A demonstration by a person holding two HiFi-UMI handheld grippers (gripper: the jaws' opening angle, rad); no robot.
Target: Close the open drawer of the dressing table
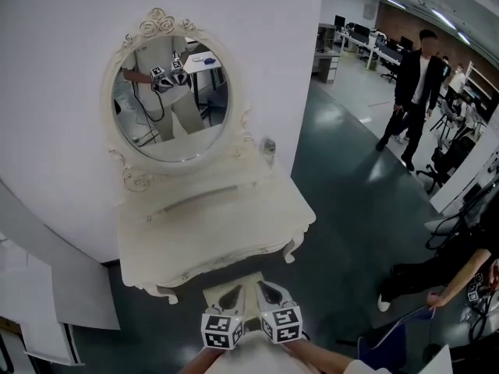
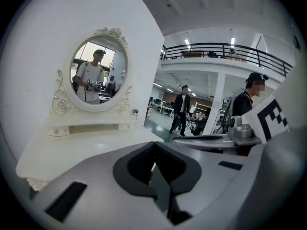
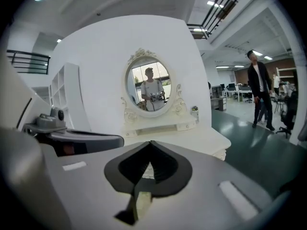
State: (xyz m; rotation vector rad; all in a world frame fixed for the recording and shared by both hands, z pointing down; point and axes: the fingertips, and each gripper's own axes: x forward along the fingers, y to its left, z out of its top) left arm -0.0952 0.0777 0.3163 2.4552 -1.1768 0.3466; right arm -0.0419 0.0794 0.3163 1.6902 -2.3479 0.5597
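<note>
Against a white wall (image 1: 62,92) stands the cream dressing table (image 1: 210,224), topped by an oval mirror (image 1: 171,100). At its front edge the left gripper (image 1: 231,296) and right gripper (image 1: 272,293) hover side by side, each with its jaws pinched together on nothing. The drawer (image 1: 253,279) shows only as a cream strip just beyond their tips.

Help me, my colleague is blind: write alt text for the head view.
A cream dressing table with an oval mirror stands against a white wall. At the bottom edge, the left gripper and right gripper, both shut, point toward its front. A dark-clothed person walks at right.
</note>
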